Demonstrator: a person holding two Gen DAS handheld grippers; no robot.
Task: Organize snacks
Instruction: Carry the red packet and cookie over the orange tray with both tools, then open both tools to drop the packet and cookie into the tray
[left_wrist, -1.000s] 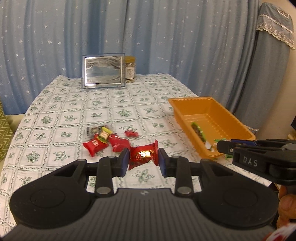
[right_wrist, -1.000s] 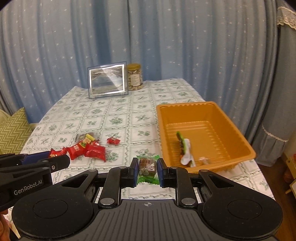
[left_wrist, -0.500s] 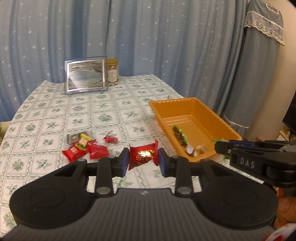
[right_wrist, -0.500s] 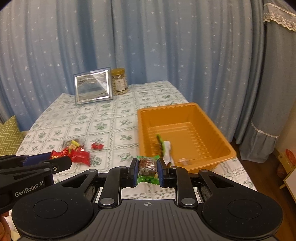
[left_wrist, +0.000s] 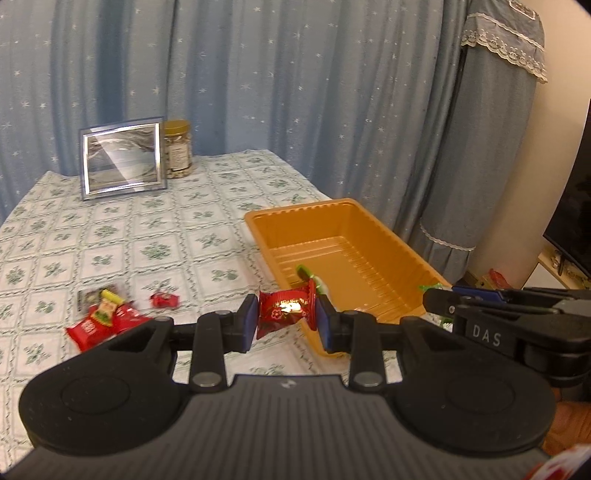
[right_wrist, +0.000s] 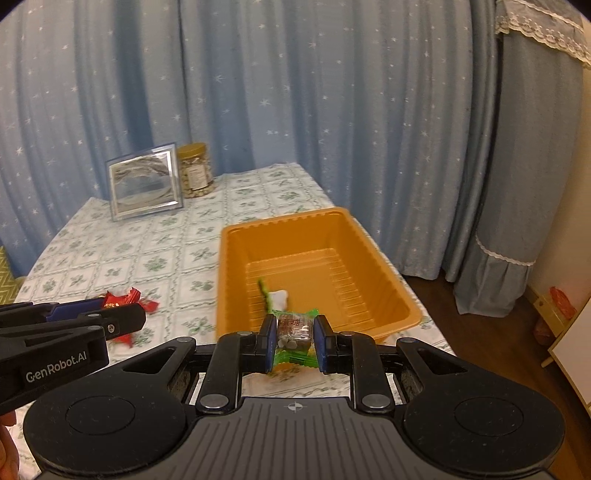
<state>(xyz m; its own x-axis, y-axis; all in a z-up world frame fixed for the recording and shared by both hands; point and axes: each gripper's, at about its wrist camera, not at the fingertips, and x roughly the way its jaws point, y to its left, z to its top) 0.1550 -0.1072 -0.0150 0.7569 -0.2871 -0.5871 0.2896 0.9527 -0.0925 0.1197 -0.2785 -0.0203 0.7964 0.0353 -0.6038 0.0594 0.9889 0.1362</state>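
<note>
Snacks in red wrappers (left_wrist: 107, 319) lie on the table (left_wrist: 155, 229) beside the orange tray (right_wrist: 373, 266). The left gripper (left_wrist: 286, 319) squeezes a red candy (left_wrist: 286, 312). The right gripper (right_wrist: 294, 339) squeezes a green snack (right_wrist: 294, 334).

1. "DAS": white letters on the black side of the right gripper (left_wrist: 436, 300), seen at the right edge of the left wrist view.
2. "GenRobot.AI": white print on the black side of the left gripper (right_wrist: 138, 317), at the left edge of the right wrist view.
3. Jar (left_wrist: 177, 149) at the table's far edge: a label is there, but too small to read.
4. Snack wrappers: print blurred, unreadable.
</note>
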